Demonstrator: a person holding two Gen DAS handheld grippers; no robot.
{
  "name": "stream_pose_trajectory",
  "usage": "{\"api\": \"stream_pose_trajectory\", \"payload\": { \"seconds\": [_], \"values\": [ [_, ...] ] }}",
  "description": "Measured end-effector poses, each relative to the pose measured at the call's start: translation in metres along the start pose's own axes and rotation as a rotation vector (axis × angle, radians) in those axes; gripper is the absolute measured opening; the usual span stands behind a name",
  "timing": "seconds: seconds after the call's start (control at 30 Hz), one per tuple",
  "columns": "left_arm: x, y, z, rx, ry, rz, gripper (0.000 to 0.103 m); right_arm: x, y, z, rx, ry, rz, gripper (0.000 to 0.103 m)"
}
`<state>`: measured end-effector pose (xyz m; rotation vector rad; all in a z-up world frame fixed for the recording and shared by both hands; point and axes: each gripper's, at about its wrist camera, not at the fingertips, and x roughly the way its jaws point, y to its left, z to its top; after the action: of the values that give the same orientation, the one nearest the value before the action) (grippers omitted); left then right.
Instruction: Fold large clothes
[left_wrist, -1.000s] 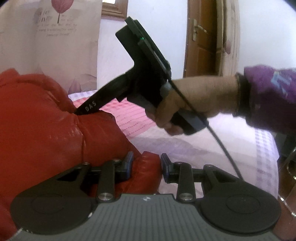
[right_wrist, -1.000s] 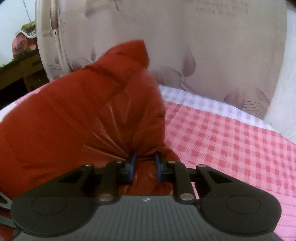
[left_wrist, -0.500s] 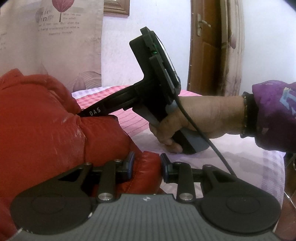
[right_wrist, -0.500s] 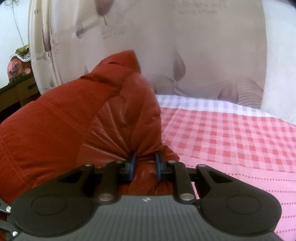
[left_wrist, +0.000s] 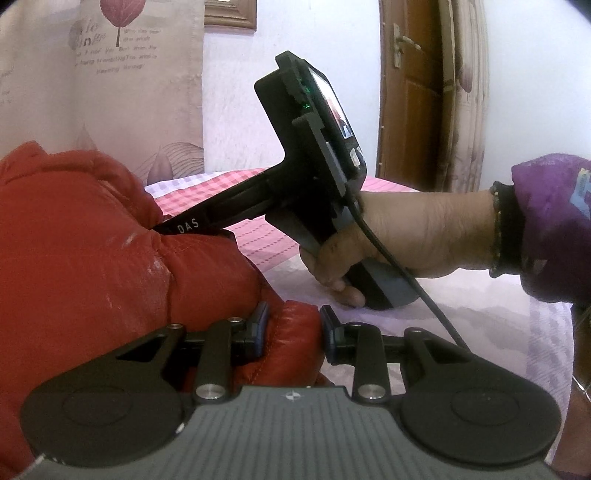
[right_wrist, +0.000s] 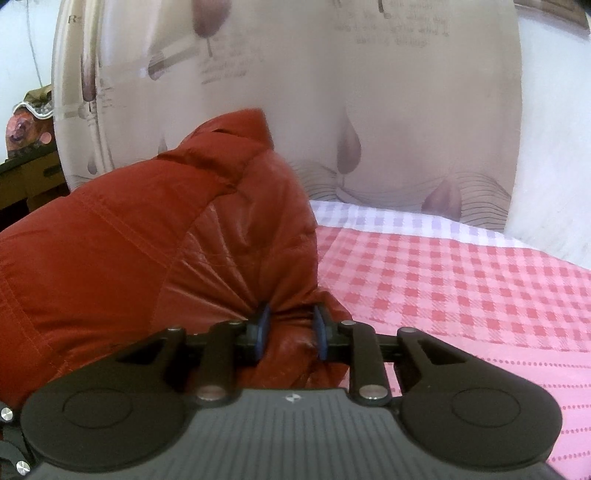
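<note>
Change: right gripper (left_wrist: 162, 230) has sunk lower against the jacket since a second ago.
Bed (right_wrist: 461, 280): checked sheet, 3 o'clock of jacket.
Jacket (right_wrist: 147, 236): red, puffy, heaped at 9 o'clock.
Right gripper: jaws pinch a gathered fold.
Left gripper (left_wrist: 293, 332): jaws partly apart, clamping a padded edge.

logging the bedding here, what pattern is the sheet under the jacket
Pink and white checks on the sheet, with a dotted band nearer the camera. It shows best in the right wrist view.

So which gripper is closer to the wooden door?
Right. The right gripper, pinching the red puffer jacket, sits ahead on the wooden door side, while the left gripper clamps the jacket's edge farther back.
</note>
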<state>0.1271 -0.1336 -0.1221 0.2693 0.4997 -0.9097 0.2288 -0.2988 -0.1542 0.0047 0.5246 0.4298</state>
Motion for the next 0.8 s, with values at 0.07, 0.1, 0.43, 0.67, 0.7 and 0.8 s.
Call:
{"api": "stream_pose_trajectory", "payload": {
  "seconds": [0.07,0.1,0.43,0.67,0.7,0.8],
  "values": [
    [-0.002,-0.002,0.000,0.013,-0.006,0.000,0.037,0.000,-0.001,0.001,0.019,0.002,-0.010,0.031],
    [-0.003,-0.004,0.001,0.022,-0.006,0.002,0.039,0.000,-0.003,0.001,0.036,0.007,-0.020,0.040],
    [-0.109,-0.009,0.021,0.043,-0.205,0.108,0.103,-0.011,-0.021,0.013,0.272,0.036,-0.107,0.090],
    [-0.154,0.096,0.028,-0.183,-0.211,0.246,0.103,-0.051,-0.050,0.002,0.537,-0.040,0.092,0.092],
    [-0.153,0.114,0.026,-0.222,-0.194,0.241,0.103,-0.061,-0.053,-0.004,0.579,-0.059,0.119,0.097],
    [-0.141,0.169,0.015,-0.384,-0.120,0.165,0.103,-0.079,-0.054,-0.020,0.683,-0.065,0.235,0.103]
  ]
}}
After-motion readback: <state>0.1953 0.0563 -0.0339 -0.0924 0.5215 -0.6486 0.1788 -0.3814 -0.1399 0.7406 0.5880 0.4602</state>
